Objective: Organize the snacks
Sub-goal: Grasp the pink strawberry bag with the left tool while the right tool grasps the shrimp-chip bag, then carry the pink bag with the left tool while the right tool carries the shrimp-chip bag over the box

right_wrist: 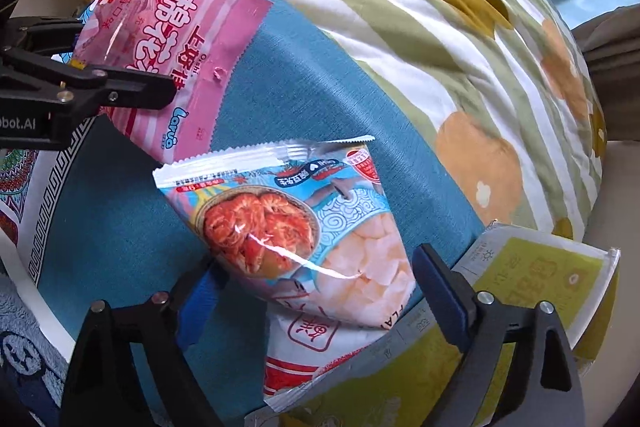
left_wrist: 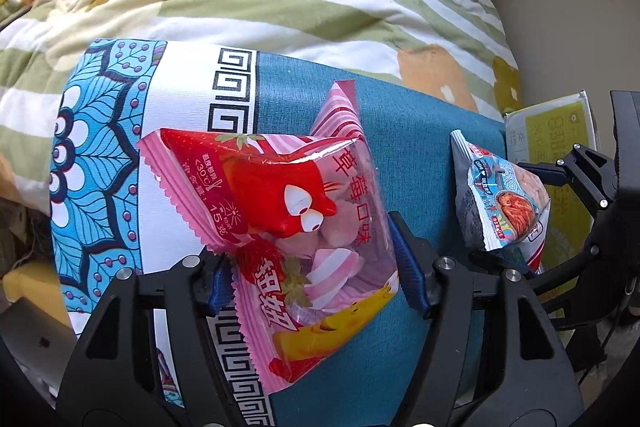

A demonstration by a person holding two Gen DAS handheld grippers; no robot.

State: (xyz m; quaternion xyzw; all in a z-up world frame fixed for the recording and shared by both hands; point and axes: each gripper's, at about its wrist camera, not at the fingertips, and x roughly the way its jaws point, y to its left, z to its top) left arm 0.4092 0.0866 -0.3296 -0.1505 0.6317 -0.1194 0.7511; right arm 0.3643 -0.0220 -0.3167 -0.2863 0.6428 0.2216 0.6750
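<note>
With both packs lying flat on the teal cloth, left gripper [left_wrist: 316, 267] straddles the pink marshmallow bag [left_wrist: 288, 227], pad contact unclear; right gripper [right_wrist: 320, 279] straddles the shrimp-chip bag [right_wrist: 296, 235], released, beside a yellow box [right_wrist: 540, 279].

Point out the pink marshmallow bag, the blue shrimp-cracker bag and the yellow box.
pink marshmallow bag [left_wrist: 288, 203]: left wrist view, red cartoon print.
blue shrimp-cracker bag [right_wrist: 280, 223]: right wrist view, front panel.
yellow box [right_wrist: 536, 279]: right wrist view, top face.
</note>
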